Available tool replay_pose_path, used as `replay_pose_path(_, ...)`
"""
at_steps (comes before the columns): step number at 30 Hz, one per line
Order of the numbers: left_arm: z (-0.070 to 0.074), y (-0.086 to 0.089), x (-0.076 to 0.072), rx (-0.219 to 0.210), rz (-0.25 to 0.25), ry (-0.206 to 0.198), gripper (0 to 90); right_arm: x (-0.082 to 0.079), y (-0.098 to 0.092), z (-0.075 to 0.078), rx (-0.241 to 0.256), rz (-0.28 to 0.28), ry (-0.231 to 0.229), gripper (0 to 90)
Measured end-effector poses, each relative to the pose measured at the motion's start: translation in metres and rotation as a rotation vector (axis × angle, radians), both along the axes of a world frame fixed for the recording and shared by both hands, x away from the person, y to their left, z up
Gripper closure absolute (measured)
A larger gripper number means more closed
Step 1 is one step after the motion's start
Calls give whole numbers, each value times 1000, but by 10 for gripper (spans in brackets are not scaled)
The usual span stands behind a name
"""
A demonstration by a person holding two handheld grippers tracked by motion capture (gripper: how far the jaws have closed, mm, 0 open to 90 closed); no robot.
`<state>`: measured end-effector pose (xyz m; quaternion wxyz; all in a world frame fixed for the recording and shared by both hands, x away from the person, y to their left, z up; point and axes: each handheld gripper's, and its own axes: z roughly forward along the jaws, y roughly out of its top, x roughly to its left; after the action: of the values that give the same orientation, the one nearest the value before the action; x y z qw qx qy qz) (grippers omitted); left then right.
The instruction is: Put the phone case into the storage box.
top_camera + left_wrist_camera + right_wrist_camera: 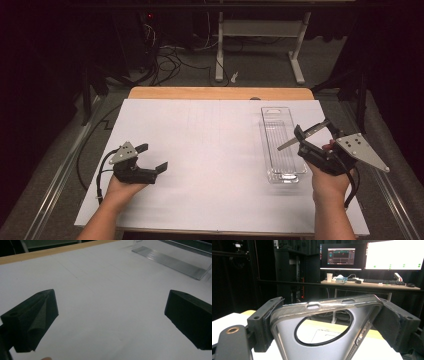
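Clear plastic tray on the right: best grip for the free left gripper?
Judging by its pose, take the clear tray across its narrow width at the near end, coming from above. It lies flat and long with low upright walls, and the left gripper is open.

Dark room, lit monitors [392,255], cabled floor [175,62], perhaps carpet.

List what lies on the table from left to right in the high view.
Left gripper, open → clear plastic package → right gripper, shut on a phone case.
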<state>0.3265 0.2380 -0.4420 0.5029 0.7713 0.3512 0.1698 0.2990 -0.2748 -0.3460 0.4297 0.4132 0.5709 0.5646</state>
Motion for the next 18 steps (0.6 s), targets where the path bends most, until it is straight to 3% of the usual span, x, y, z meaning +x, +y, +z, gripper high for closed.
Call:
replay_pose_path(7,0,0,-1,-13,2,-4,2,2,11,3,-22,-5,-3,151)
replay_pose_path(18,0,2,-1,-20,0,-10,2,20,26,17,-38,-39,-14,151)
